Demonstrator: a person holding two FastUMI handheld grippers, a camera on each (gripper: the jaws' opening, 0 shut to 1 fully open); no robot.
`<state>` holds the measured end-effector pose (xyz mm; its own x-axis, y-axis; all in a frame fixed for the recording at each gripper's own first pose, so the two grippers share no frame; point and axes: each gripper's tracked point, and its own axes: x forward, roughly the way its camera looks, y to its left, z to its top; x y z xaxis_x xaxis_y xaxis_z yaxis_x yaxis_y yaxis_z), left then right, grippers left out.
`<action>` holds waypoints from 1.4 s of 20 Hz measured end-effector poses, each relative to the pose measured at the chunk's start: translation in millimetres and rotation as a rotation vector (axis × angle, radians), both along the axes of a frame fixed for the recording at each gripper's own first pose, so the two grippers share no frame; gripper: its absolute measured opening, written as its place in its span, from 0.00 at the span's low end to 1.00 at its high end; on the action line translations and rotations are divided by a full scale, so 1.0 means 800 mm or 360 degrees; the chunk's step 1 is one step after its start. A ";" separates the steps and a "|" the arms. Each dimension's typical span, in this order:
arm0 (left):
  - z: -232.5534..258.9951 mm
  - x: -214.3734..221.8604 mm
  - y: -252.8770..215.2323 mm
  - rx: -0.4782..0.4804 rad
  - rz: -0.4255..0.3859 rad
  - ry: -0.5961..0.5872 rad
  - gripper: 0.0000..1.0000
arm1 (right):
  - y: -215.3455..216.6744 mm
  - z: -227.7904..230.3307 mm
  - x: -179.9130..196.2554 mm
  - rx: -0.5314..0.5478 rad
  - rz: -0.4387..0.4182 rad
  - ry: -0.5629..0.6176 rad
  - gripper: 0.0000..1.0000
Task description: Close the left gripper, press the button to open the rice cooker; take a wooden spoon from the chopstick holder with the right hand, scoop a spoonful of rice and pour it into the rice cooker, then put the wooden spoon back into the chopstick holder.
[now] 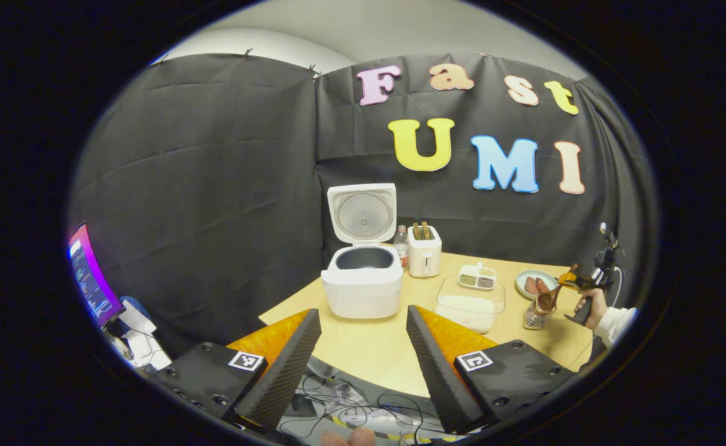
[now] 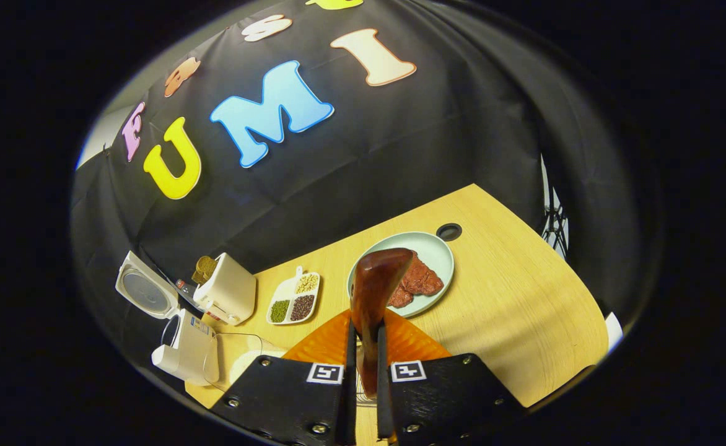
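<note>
Now: rice cooker (image 1: 363,282) at the back left of the table (image 1: 375,347), lid up and tilted back, dark inner pot exposed. Just right of it a small bottle (image 1: 401,244), then a white toaster (image 1: 424,251) with two slices standing in the slots. Nearer, a clear container of rice (image 1: 469,303), and behind that a divided dish of beans (image 1: 477,277).

Left gripper (image 1: 363,347) low at the near edge, fingers spread wide apart, nothing between them.

Over on the right, right gripper (image 2: 363,371) pinching the wooden spoon (image 2: 376,291) by its handle, both fingers pressed on it, bowl end up. From the left gripper view, spoon raised just above the metal chopstick holder (image 1: 533,317), hand (image 1: 589,306) on the grip. Beyond the spoon, a pale plate (image 2: 440,248) with reddish meat pieces (image 2: 422,282).
</note>
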<state>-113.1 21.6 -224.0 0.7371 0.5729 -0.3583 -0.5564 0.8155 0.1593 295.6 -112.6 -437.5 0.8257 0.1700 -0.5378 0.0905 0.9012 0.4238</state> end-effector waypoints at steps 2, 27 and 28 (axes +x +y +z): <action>-0.002 0.002 -0.002 -0.0001 -0.0003 0.0006 0.94 | -0.001 -0.013 -0.004 0.0004 0.0001 0.0033 0.13; 0.043 0.089 -0.007 -0.0035 -0.0297 -0.0263 0.94 | -0.087 0.108 -0.204 0.0214 -0.0205 -0.0235 0.98; 0.041 0.096 0.002 -0.0045 -0.0317 -0.0274 0.94 | -0.085 0.115 -0.218 0.0185 -0.0203 -0.0242 0.98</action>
<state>-36.3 23.5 -191.4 0.8858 0.4020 -0.2318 -0.4015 0.9144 0.0517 121.0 -180.3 -345.2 0.9146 0.1126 -0.3884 0.1277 0.8308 0.5417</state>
